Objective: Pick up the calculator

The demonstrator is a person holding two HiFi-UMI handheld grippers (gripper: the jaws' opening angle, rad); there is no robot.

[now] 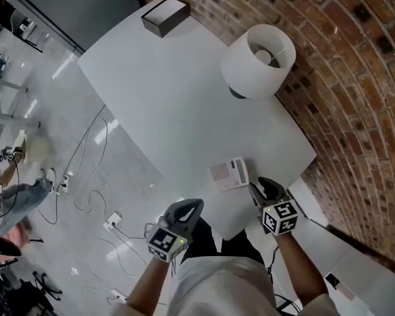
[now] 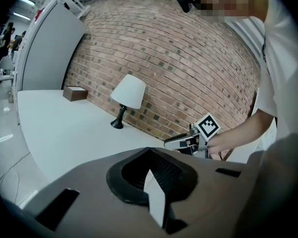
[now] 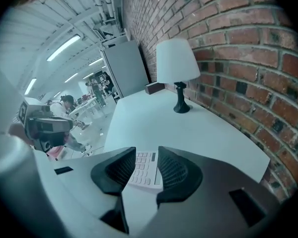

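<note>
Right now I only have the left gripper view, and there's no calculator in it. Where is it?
Observer: In the head view, the calculator lies flat near the table's near edge, just left of the right gripper.
Operator: Right jaws on it yet?
Observer: No. The right gripper view shows the jaws apart, with the calculator's keys in the gap beyond them and the pads not on it.
Operator: And my left one?
Observer: Your left gripper sits at the table's edge, left of the calculator and apart from it.

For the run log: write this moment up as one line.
step: reach for calculator | right gripper: fingers open, calculator ahead in their gap, not gripped | left gripper: shut, empty | calculator: flat on table
</note>
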